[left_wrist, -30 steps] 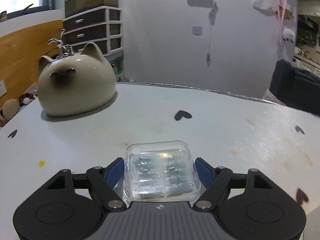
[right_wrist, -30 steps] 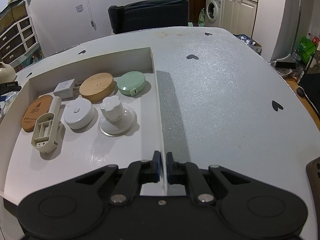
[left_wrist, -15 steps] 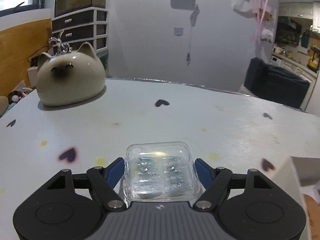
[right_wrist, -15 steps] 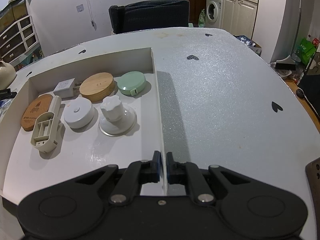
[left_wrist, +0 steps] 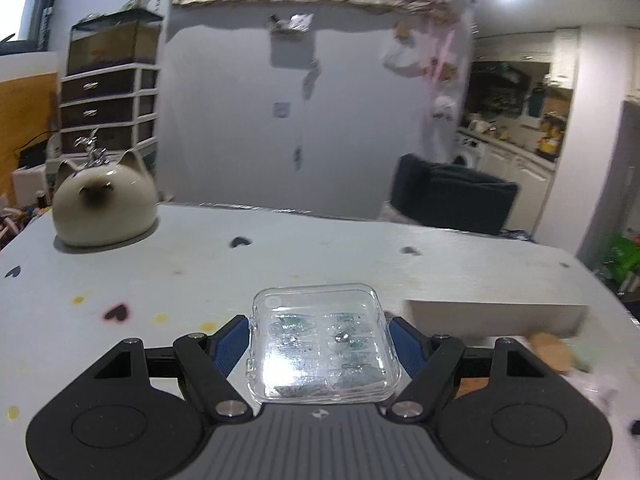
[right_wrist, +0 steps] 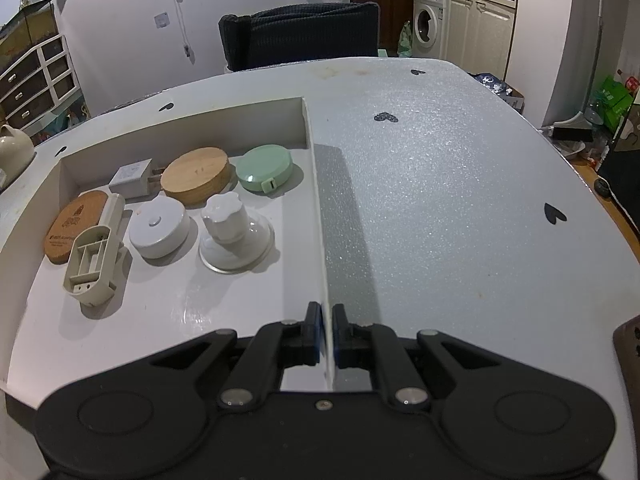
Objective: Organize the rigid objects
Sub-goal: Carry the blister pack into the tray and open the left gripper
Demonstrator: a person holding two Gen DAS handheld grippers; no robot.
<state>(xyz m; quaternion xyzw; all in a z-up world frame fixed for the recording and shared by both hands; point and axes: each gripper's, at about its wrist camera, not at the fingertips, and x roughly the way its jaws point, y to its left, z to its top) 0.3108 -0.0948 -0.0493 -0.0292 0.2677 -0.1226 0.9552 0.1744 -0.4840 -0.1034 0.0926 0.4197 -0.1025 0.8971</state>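
While the right tool (right_wrist: 326,330) pinches the tray (right_wrist: 316,200) wall to steady it, the left tool (left_wrist: 320,336) holds a clear case (left_wrist: 324,344) by its sides. Likely it goes in the tray's free near part.

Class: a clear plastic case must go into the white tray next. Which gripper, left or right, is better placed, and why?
Left. The left gripper already holds the clear plastic case, with the white tray just ahead. The right gripper is clamped on the tray's side wall.

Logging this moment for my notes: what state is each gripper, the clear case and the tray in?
left gripper: shut on the clear case.
clear case: lid closed, held off the table.
right gripper: shut on the tray wall.
white tray: flat on the table, holding seven items.
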